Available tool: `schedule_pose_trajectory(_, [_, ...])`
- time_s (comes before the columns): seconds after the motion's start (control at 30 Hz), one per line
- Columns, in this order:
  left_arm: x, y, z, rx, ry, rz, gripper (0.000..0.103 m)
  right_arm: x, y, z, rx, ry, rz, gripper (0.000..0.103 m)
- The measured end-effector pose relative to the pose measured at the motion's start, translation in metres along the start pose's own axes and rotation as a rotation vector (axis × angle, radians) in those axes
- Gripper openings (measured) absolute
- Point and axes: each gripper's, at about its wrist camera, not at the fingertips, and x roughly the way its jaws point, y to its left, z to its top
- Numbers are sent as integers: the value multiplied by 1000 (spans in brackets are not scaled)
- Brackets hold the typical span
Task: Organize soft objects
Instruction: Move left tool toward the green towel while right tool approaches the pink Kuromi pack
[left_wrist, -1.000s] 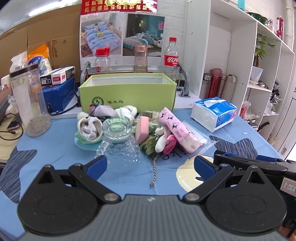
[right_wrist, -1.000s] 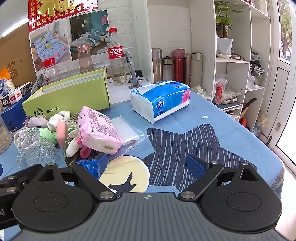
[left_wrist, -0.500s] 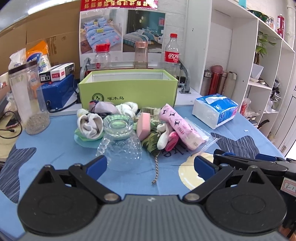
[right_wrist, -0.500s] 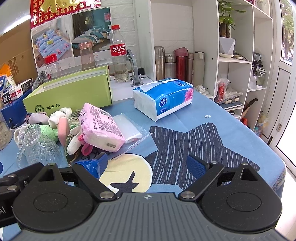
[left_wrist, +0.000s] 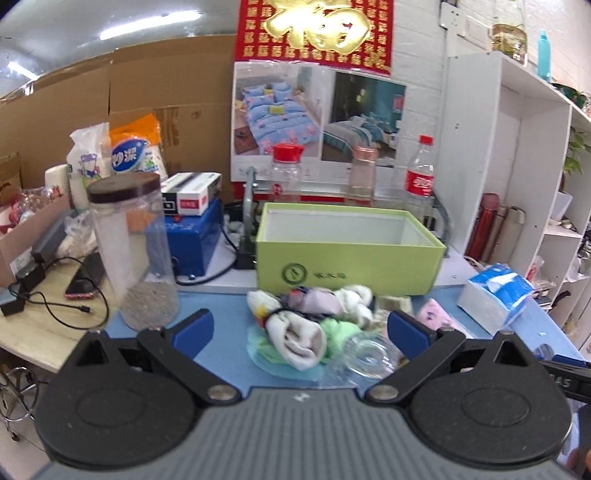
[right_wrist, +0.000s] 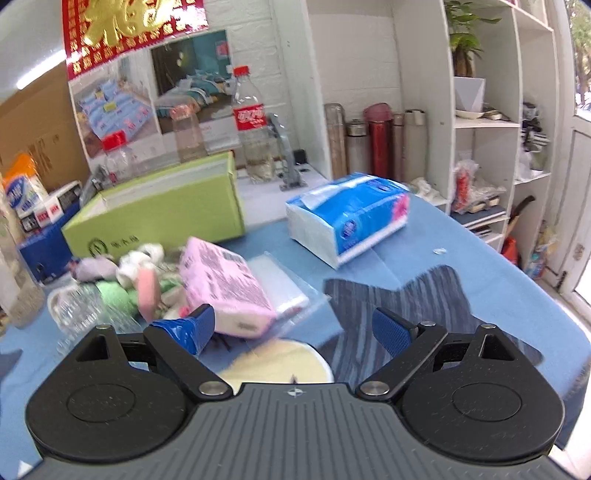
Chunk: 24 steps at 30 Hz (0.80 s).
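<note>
Matt green cardboard box (left_wrist: 349, 258); soft knitted cloth socks (left_wrist: 301, 334); clear moulded glass cup (left_wrist: 367, 356); glossy plastic-wrapped tissue pack (right_wrist: 349, 218); matt blue tablecloth (right_wrist: 480, 280).

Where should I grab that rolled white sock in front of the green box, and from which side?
Take the rolled white sock across its bundled middle, coming down from above with the open left tool. It lies on top of the pile, so its sides are free, and the glass cup crowds its right.
</note>
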Motion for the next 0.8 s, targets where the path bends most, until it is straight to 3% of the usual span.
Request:
schedule_pose_trajectory(0.07, [26, 13, 17, 29, 42, 27, 99, 8, 6, 10, 3, -5, 47, 79])
schedule_pose_trajectory(0.23, [90, 23, 39, 11, 160, 1, 99, 45, 34, 30, -56, 33, 103, 79])
schedule_pose_trajectory(0.4, [134, 10, 28, 9, 256, -49, 99, 76, 55, 37, -123, 89, 129, 79])
schedule_pose_trajectory(0.6, [175, -5, 22, 23, 309, -40, 99, 106, 56, 32, -155, 154, 106, 79])
schedule_pose_trajectory(0.8, [207, -11, 6, 112, 388, -4, 100, 114, 50, 29, -134, 184, 119, 79])
